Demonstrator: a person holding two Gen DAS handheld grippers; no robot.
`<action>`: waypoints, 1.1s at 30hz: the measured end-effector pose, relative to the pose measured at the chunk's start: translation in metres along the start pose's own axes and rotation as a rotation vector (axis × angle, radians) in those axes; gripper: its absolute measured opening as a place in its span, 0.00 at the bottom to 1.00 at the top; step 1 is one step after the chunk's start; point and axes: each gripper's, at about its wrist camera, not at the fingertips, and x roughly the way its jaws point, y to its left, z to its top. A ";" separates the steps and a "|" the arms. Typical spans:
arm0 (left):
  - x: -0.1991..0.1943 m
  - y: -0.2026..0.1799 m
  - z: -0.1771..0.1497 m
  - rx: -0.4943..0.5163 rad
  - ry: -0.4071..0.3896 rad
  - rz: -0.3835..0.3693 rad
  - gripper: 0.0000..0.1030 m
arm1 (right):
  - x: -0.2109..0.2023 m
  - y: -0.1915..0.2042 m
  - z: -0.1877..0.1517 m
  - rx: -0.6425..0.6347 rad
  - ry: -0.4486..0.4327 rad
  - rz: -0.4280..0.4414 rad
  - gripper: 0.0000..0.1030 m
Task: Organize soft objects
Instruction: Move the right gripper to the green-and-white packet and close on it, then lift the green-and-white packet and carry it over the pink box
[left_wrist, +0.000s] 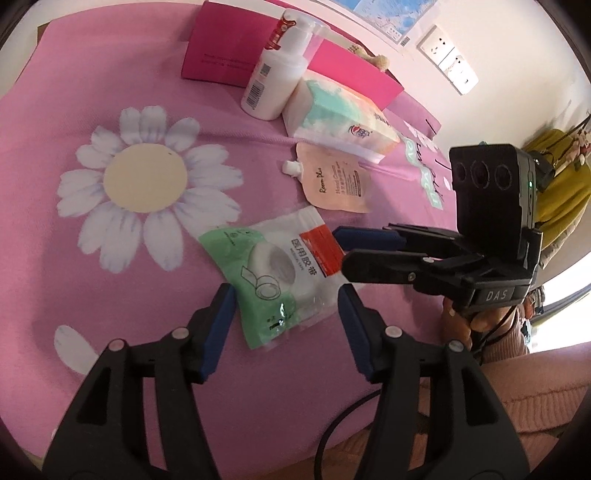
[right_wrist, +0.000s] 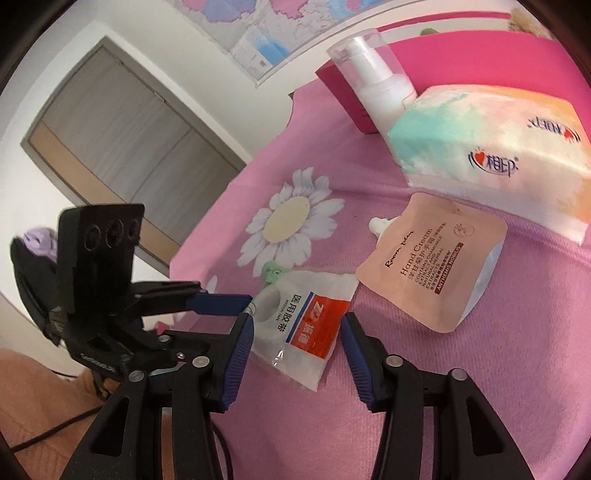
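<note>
Pink bedsheet (left_wrist: 110, 92) with a big white daisy print (left_wrist: 146, 184) on the left, flat, covers the whole work surface.

Left gripper (left_wrist: 286, 314) sits near edge, blue pads (left_wrist: 218, 332) apart, jaws straddling the near end of the medical tape packet (left_wrist: 273, 273). Pads not pressing on it as far as I can see; the packet end lies between them on the sheet.

Packet is a green/white pouch with a red-orange strip, lying flat, just right of the daisy. Right wrist view shows the same packet (right_wrist: 306, 325) running from between the right gripper's fingers away toward the daisy.

Right gripper (right_wrist: 295, 350) comes in from the right side, jaws apart, set around the red-strip end of the packet. In the left view its blue fingertips (left_wrist: 369, 238) reach the packet's right edge at the red strip. Contact vs. gap: cannot tell.

Further right and farther back: peach hand cream pouch (left_wrist: 338, 181) with white spout, flat, near the packet but apart from it. Behind it the tissue pack (left_wrist: 340, 114), and left of that an upright white pump bottle (left_wrist: 273, 74), touching or just beside the tissue pack. Magenta box (left_wrist: 218, 48) at the far edge behind the bottle.

Person's hand (left_wrist: 461, 325) and pink sleeve (left_wrist: 535, 387) at near right.
</note>
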 end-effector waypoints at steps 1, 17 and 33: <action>0.001 -0.001 0.000 0.002 -0.004 0.007 0.56 | -0.003 -0.001 -0.001 0.007 -0.006 0.009 0.40; 0.002 0.006 0.005 -0.035 -0.009 0.005 0.37 | -0.009 -0.001 -0.006 0.012 -0.010 -0.046 0.15; -0.009 -0.014 0.014 0.012 -0.053 -0.029 0.37 | -0.034 0.017 0.002 -0.037 -0.085 -0.035 0.13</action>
